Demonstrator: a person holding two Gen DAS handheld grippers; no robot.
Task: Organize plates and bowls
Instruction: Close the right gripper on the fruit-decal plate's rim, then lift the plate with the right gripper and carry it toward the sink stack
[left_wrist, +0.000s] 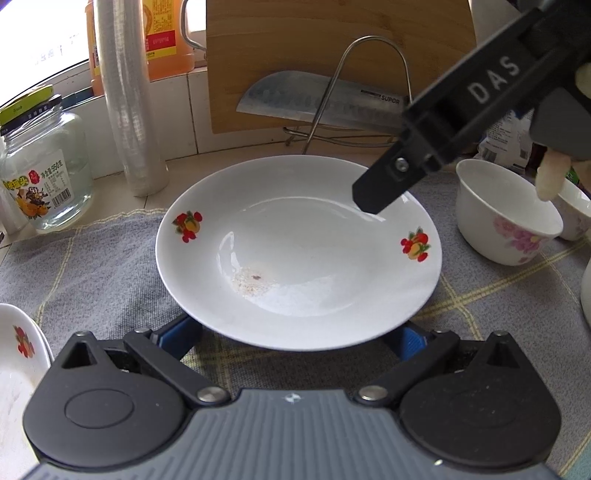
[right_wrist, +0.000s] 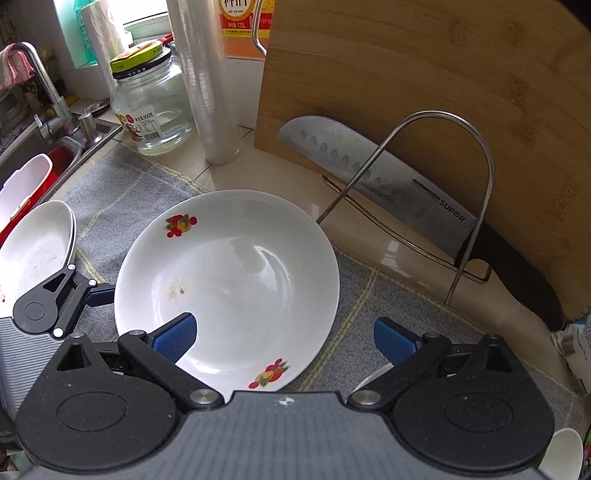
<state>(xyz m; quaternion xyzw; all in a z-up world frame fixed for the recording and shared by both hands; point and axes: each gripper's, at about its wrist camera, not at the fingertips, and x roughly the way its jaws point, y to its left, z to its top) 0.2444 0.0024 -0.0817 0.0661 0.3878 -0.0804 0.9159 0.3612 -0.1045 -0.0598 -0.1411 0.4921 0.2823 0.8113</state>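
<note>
A white plate with fruit prints (left_wrist: 295, 251) lies on the grey checked cloth (left_wrist: 92, 266); it also shows in the right wrist view (right_wrist: 229, 288). My left gripper (left_wrist: 295, 338) is open, its blue pads at the plate's near edge, partly hidden under the rim. My right gripper (right_wrist: 284, 341) is open above the plate's right part, its left pad (right_wrist: 173, 338) over the plate. The right gripper's body (left_wrist: 461, 122) hangs above the plate's far right. A white flowered bowl (left_wrist: 506, 218) stands at right. Another fruit-print plate (left_wrist: 18, 354) lies at left, also in the right wrist view (right_wrist: 37, 243).
A wooden cutting board (right_wrist: 443, 110) leans at the back with a cleaver (right_wrist: 369, 173) in a wire rack (right_wrist: 480, 155). A glass jar (left_wrist: 44, 170), a roll of plastic cups (left_wrist: 129, 110) and an oil bottle (left_wrist: 166, 37) stand back left. A sink with tap (right_wrist: 48, 110) lies far left.
</note>
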